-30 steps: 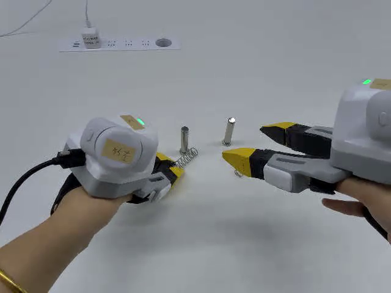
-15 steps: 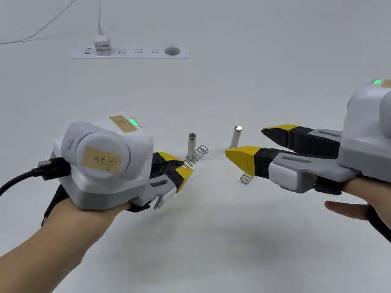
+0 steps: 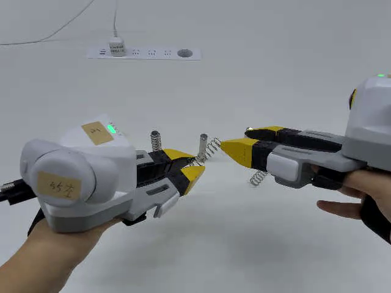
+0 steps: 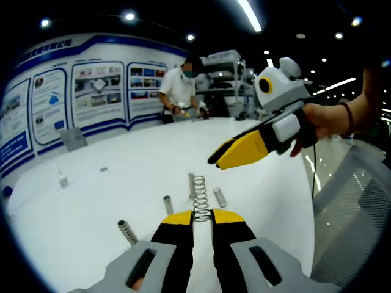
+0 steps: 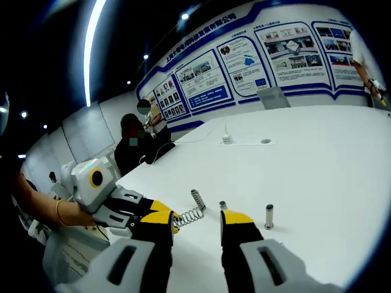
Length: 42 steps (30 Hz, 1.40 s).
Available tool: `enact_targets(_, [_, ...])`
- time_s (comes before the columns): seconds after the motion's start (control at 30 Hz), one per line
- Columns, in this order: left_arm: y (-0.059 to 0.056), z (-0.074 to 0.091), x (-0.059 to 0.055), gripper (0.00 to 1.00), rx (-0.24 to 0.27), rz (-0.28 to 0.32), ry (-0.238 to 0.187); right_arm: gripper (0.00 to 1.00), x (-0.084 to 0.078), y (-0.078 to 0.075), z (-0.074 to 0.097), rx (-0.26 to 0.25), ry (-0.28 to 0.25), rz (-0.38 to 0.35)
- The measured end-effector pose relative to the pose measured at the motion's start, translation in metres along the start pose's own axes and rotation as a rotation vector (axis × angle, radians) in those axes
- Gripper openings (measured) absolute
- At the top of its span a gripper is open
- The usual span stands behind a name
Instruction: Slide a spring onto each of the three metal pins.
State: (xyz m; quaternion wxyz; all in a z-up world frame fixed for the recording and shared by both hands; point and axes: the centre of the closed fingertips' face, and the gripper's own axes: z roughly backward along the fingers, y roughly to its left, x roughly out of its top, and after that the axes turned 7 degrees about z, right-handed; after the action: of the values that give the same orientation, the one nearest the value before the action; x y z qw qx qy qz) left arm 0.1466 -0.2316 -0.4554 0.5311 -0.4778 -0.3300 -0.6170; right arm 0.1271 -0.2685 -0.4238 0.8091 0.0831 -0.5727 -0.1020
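My left gripper (image 3: 192, 166) is shut on one end of a spring (image 3: 206, 151), which sticks out toward a bare metal pin (image 3: 203, 145) and ends beside its top. In the left gripper view the jaws (image 4: 201, 215) pinch the spring (image 4: 200, 194). Left of the bare pin, another pin (image 3: 155, 140) wears a spring. My right gripper (image 3: 237, 138) hovers open just right of the held spring, nothing between its jaws. In the right gripper view (image 5: 197, 217) I see the held spring (image 5: 188, 215), the sprung pin (image 5: 197, 198) and a bare pin (image 5: 268, 215).
A loose spring (image 3: 258, 177) lies on the white table under the right gripper. A white power strip (image 3: 143, 54) with a plugged charger sits at the far edge. People stand by a far table in the gripper views.
The left gripper has come up and nearer the headset, still holding the spring by the bare pin. The sprung pin has come out from behind it. The whole view has shifted.
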Motion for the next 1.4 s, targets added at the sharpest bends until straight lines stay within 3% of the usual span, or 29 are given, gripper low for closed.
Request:
enact_targets(0.23, [-0.010, 0.009, 0.009, 0.10, -0.025, -0.022, -0.043, 0.29, 0.001, 0.009, -0.001, 0.057, -0.019, -0.098])
enact_targets(0.5, [-0.019, 0.013, 0.013, 0.10, -0.046, -0.038, -0.065, 0.25, -0.001, 0.017, -0.002, 0.119, -0.033, -0.219])
enact_targets(0.83, [-0.024, 0.016, 0.020, 0.10, -0.060, -0.044, -0.101, 0.14, 0.000, 0.026, -0.002, 0.177, -0.050, -0.299])
enact_targets(1.2, [-0.022, 0.017, 0.018, 0.10, -0.048, -0.034, -0.090, 0.12, 0.005, 0.034, -0.001, 0.227, -0.068, -0.294])
enact_targets(1.4, [-0.021, 0.017, 0.017, 0.11, -0.042, -0.021, -0.082, 0.11, 0.007, 0.038, -0.002, 0.233, -0.077, -0.249])
